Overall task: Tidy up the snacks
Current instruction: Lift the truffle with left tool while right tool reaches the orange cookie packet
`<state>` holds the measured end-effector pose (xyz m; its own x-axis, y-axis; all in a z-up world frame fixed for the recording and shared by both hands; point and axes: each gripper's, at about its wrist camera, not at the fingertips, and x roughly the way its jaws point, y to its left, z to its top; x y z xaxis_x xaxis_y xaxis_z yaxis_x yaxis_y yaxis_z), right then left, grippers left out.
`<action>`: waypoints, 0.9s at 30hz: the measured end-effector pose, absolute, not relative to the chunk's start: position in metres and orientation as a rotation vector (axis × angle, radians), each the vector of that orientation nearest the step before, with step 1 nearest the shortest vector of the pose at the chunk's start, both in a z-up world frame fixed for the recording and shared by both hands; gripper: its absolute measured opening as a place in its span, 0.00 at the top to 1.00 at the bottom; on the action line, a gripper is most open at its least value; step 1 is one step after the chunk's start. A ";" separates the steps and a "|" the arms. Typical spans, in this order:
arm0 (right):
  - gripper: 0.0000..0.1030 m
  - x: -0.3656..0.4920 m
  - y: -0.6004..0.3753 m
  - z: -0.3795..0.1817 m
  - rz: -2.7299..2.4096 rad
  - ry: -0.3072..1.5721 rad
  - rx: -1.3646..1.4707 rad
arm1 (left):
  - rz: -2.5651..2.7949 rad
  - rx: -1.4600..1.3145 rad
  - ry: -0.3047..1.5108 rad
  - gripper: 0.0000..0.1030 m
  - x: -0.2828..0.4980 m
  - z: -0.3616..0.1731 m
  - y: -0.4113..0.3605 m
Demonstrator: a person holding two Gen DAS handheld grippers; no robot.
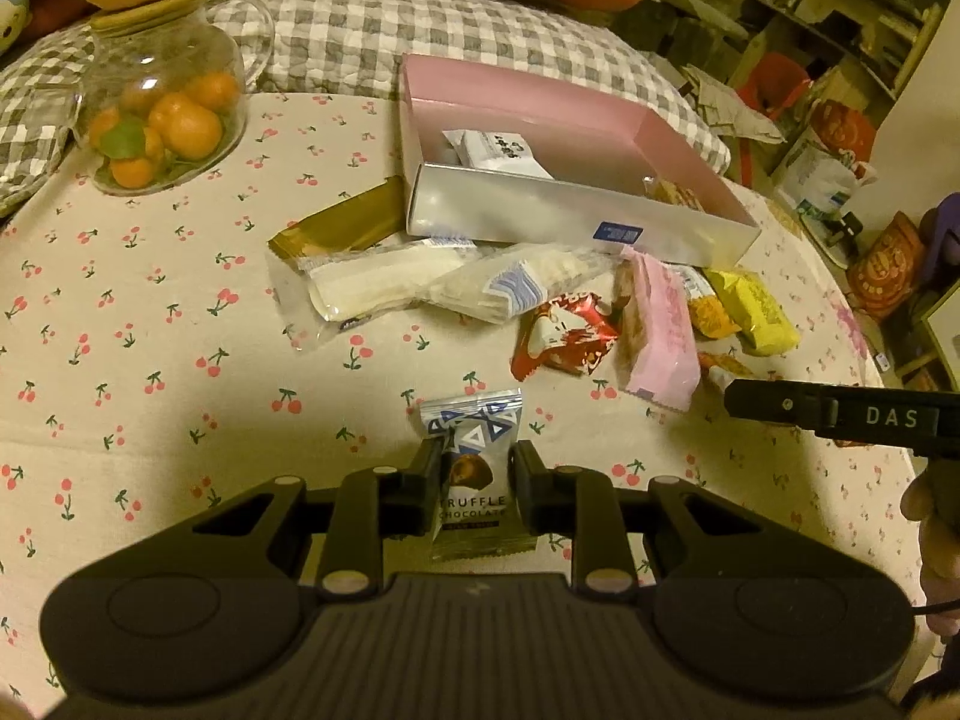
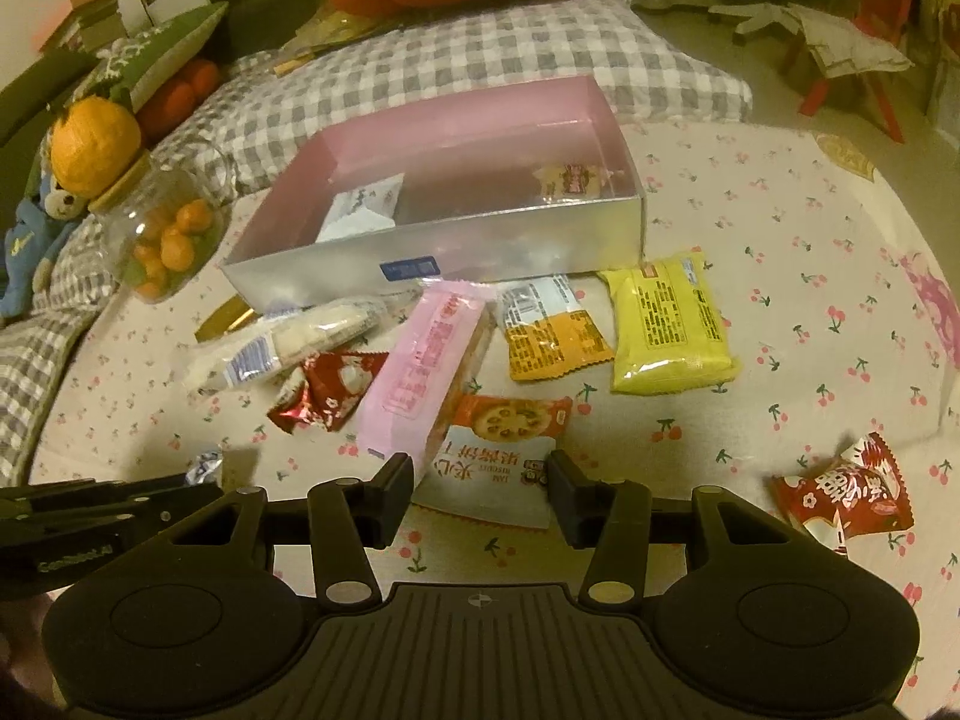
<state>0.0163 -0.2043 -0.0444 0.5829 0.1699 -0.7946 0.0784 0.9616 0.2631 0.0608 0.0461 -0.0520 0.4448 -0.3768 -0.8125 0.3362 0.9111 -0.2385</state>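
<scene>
My left gripper (image 1: 474,468) is shut on a truffle chocolate packet (image 1: 474,450) and holds it just over the tablecloth. The pink-lined silver box (image 1: 570,210) stands ahead with a white packet (image 1: 498,150) and a small snack inside. My right gripper (image 2: 480,480) is open, its fingers on either side of an orange and white biscuit packet (image 2: 504,456) lying flat. A pink packet (image 2: 426,360), a yellow packet (image 2: 666,324), an orange packet (image 2: 552,330), red candies (image 2: 327,390) and white wafer packets (image 2: 282,342) lie in front of the box (image 2: 432,264).
A glass jar of small oranges (image 1: 162,114) stands at the table's far left. A gold bar wrapper (image 1: 342,228) lies left of the box. A red candy packet (image 2: 846,492) lies to my right. A checked cushion (image 2: 468,60) sits behind the box.
</scene>
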 end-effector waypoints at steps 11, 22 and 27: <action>0.54 0.013 -0.212 -0.030 0.068 0.928 0.341 | -0.450 -0.084 1.002 0.79 0.062 -0.043 0.046; 0.67 0.017 -0.217 -0.020 0.082 0.916 0.413 | -0.461 -0.131 0.979 0.79 0.068 -0.032 0.045; 0.49 0.021 -0.218 -0.028 0.091 0.950 0.423 | -0.470 -0.119 0.993 0.79 0.066 -0.036 0.041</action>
<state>0.0209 -0.2180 -0.0275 0.5849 0.2582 -0.7689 0.1080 0.9148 0.3893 0.0660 0.0407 -0.0356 0.4557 -0.4337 -0.7773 0.3268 0.8938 -0.3070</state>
